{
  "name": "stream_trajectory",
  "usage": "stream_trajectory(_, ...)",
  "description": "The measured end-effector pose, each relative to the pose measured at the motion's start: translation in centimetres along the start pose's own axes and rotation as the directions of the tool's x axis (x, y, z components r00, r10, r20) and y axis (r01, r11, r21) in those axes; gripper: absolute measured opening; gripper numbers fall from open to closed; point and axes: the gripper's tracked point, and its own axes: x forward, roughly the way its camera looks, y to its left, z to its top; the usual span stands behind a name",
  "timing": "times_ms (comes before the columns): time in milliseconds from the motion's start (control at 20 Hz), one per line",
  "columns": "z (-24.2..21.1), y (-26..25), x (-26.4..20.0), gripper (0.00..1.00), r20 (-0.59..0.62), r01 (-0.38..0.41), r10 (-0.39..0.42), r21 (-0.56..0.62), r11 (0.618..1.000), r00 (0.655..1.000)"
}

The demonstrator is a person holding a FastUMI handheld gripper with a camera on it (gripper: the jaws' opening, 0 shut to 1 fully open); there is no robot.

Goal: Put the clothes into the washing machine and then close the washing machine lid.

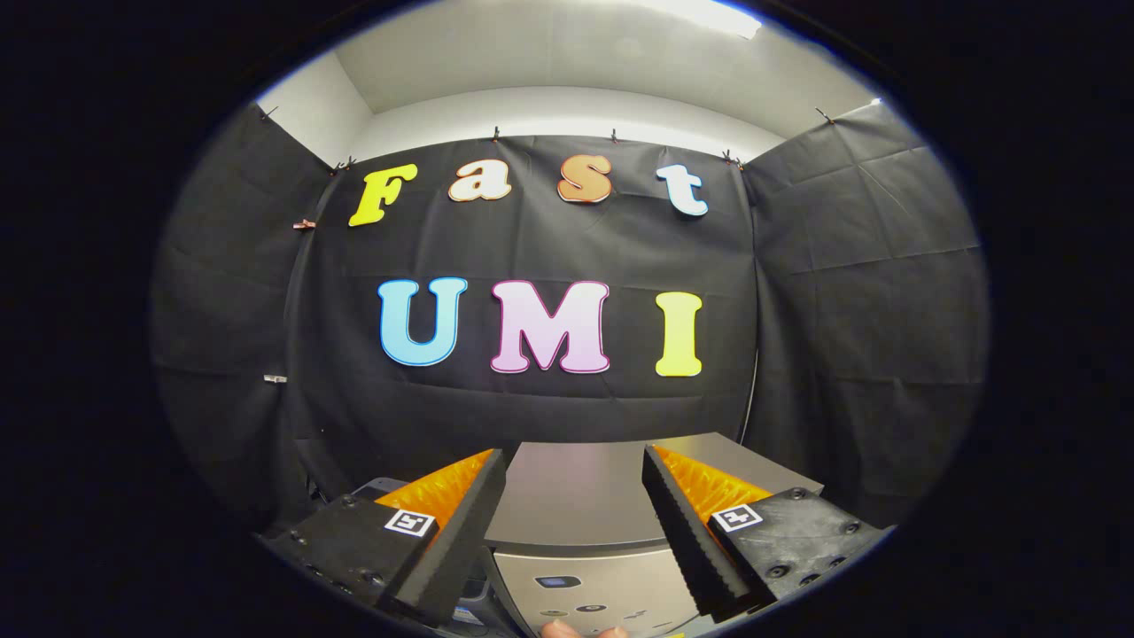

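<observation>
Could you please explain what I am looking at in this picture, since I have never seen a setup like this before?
This is a camera fixed on a hand-held gripper, a two-finger tool that a person carries; there is no robot arm. It looks forward along the two fingers, which stand apart, open, with nothing held between them. Between and just beyond them is the washing machine, seen from above its front: a flat grey lid, which looks shut, and below it a control panel with buttons. At the panel's near edge are fingertips of a person. Behind the machine hangs the black cloth wall of the booth, with a pale ceiling above. I cannot see clothes from here.
</observation>
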Motion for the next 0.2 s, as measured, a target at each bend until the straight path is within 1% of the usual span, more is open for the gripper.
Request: stream_trajectory(200, -0.22, -0.92, -0.31, 0.98, -0.007, 0.013, -0.013, 0.0, 1.0, 1.0)
